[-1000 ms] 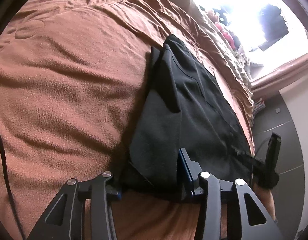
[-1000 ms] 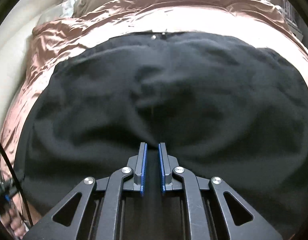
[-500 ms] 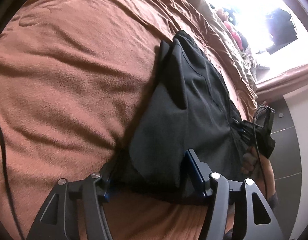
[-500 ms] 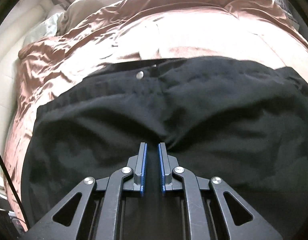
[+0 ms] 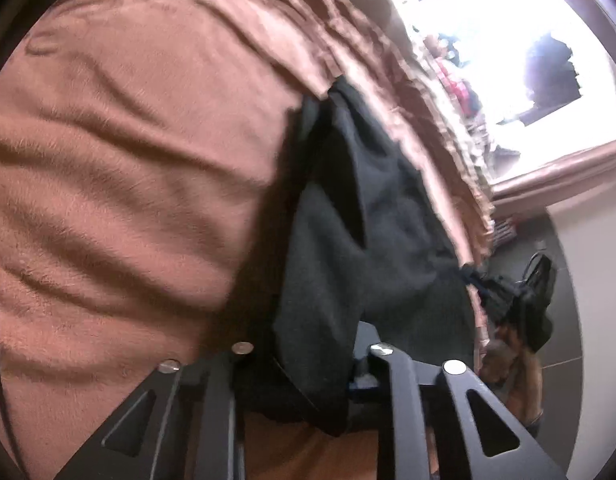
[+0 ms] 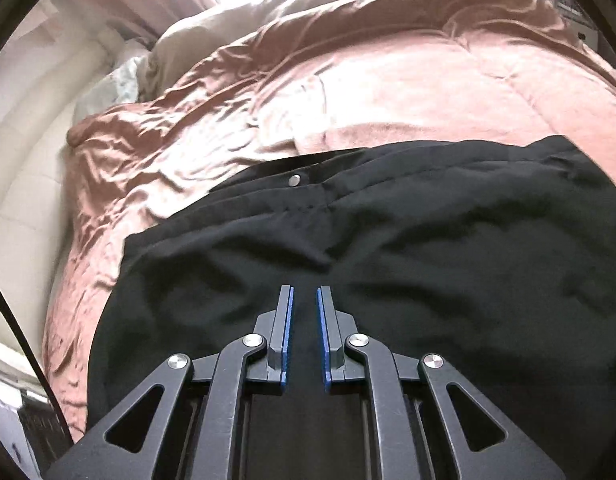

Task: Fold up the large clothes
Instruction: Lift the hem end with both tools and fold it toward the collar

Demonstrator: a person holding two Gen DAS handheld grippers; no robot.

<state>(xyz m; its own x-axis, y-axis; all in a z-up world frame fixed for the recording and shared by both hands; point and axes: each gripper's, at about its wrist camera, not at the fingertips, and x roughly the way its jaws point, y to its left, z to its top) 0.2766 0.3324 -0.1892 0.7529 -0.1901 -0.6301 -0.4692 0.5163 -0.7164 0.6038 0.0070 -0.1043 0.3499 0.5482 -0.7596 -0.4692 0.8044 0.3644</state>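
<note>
Black trousers (image 5: 371, 216) lie on a brown bed cover (image 5: 128, 160), with a silver waist button (image 6: 294, 179) in the right wrist view. My left gripper (image 5: 308, 364) has its jaws closed on a thick fold of the trousers' edge and lifts it off the bed. My right gripper (image 6: 305, 292) is nearly shut, its blue-edged fingers (image 6: 286, 320) pinching a small fold of the black trousers (image 6: 387, 260) near the middle. The right gripper also shows in the left wrist view (image 5: 519, 300), at the trousers' far corner.
Crumpled pink-brown bedding (image 6: 347, 80) and a pale pillow (image 6: 124, 80) lie beyond the trousers. A bright window (image 5: 527, 40) is at the far side. The bed's edge and dark floor (image 5: 547, 360) are on the right. A black cable (image 6: 16, 320) hangs at left.
My left gripper closed in on the trousers' edge and raised it. My right gripper pulled back with the cloth, so the waistband and more bedding came into view.
</note>
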